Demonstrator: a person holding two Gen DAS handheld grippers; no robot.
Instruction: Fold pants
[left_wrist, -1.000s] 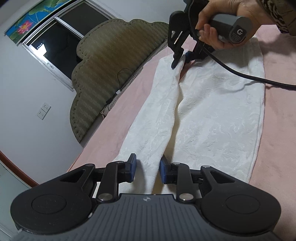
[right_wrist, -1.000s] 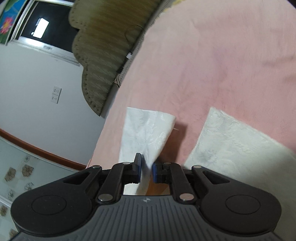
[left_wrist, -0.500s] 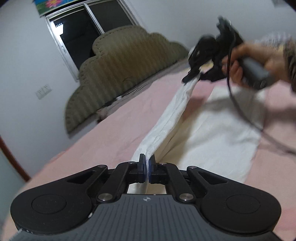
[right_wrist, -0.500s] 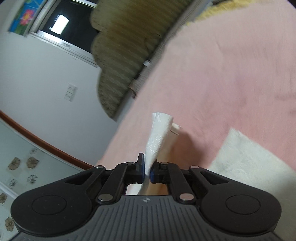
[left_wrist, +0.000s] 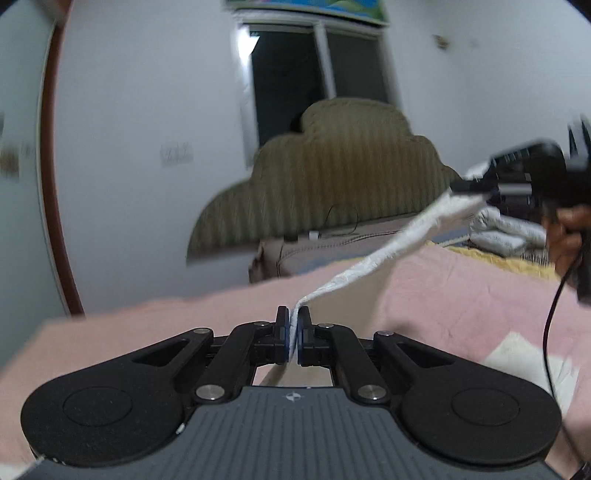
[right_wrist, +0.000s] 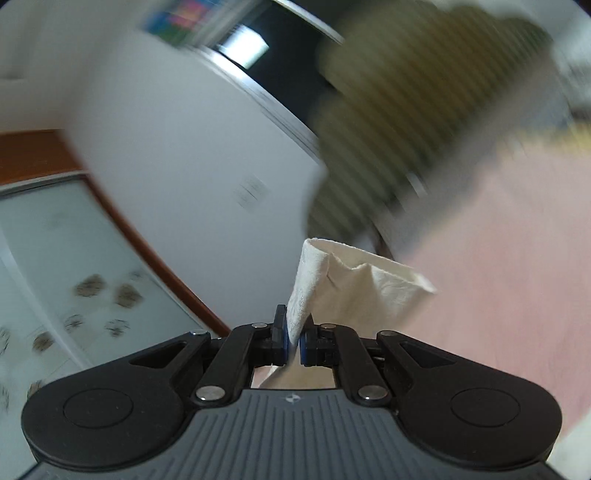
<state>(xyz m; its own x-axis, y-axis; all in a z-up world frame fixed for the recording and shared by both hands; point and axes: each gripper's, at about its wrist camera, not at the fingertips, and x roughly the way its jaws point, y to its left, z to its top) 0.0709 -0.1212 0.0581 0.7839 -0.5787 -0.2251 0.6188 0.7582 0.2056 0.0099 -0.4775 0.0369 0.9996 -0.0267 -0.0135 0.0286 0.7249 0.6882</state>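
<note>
A pink bed (left_wrist: 443, 295) lies below me. My left gripper (left_wrist: 294, 326) clamps the white pants (left_wrist: 369, 262), which stretch ahead and rightward to my right gripper (left_wrist: 471, 188), also pinching them.

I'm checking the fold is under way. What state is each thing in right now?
Left tool: shut on the pants.
Right tool: shut on the pants.
Pants: white, one leg lifted off the bed and strung between both tools; the rest lies flat.
Bed: covered by a pink sheet.
Window: dark outside; whether it is open cannot be told.
</note>
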